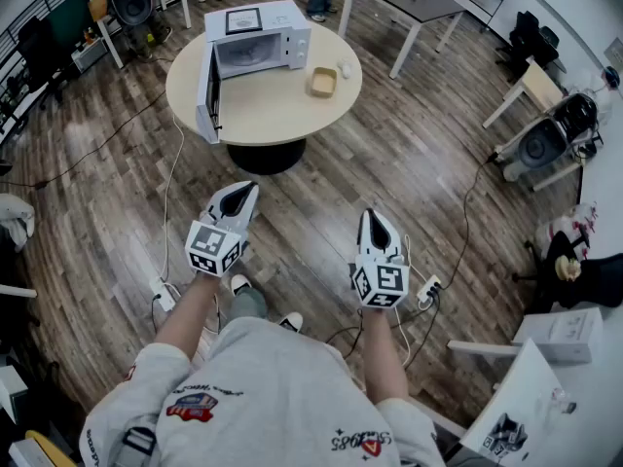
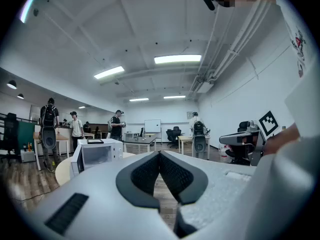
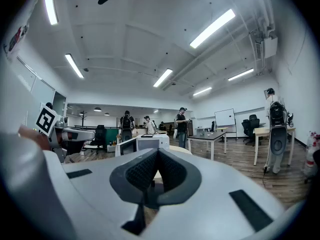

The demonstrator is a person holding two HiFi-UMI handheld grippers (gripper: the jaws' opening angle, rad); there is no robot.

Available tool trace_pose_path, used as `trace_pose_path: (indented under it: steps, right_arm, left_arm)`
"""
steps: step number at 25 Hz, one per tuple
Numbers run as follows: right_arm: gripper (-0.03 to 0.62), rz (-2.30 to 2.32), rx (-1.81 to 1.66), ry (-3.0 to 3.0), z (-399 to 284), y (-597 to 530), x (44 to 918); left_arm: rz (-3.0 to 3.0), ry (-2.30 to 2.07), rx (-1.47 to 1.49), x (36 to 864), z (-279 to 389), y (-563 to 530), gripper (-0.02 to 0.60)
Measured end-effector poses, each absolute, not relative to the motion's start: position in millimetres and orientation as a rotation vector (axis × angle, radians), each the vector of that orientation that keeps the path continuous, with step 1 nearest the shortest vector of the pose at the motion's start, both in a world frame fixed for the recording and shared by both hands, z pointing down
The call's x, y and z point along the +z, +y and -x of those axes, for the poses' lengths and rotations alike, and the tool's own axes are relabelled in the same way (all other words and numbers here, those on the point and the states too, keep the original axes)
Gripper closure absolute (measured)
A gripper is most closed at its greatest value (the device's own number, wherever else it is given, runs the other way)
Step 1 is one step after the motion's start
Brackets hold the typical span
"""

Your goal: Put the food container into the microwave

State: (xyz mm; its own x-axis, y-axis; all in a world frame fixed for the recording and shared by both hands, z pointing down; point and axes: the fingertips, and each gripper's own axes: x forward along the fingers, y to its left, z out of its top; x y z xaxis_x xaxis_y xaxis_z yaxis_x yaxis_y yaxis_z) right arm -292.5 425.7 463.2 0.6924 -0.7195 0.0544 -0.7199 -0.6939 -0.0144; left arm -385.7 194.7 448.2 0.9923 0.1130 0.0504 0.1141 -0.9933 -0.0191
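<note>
we see the food container (image 1: 322,82), a tan square open tub, on the round table (image 1: 263,110) beside the open-doored microwave (image 1: 255,45); our left gripper (image 1: 243,192) and right gripper (image 1: 375,218) have jaws pressed together, empty.

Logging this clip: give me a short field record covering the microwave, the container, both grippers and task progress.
surface: round table on a wood floor
microwave: on the table, its door swung open
food container: on the table to the right of the microwave, outside it
left gripper: jaws together, empty, well short of the table
right gripper: jaws together, empty, well short of the table
task progress: container not yet picked up
</note>
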Motion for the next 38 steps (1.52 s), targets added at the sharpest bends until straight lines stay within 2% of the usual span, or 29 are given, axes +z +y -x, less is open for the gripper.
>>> trace_pose_path:
  steps: [9, 13, 16, 19, 31, 38]
  right_arm:
    - [0.592, -2.864, 0.081, -1.282, 303, 432, 459]
    - [0.514, -2.841, 0.034, -1.299, 302, 428, 460]
    - [0.426, -2.837, 0.017, -1.291, 302, 429, 460]
    - [0.394, -2.836, 0.023, -1.284, 303, 433, 459]
    - [0.382, -2.837, 0.050, -1.309, 304, 440, 459]
    - [0.385, -2.843, 0.069, -1.298, 274, 434, 466]
  left_arm:
    - [3.120, -0.237, -0.094, 449, 391, 212, 0.578]
    - [3.121, -0.224, -0.091, 448, 388, 207, 0.577]
    - [3.126, -0.220, -0.099, 452, 389, 207, 0.577]
    - [3.134, -0.213, -0.107, 453, 392, 210, 0.577]
    - [3.156, -0.185, -0.137, 452, 392, 214, 0.577]
    - [3.176, -0.195, -0.156, 462, 357, 209, 0.577]
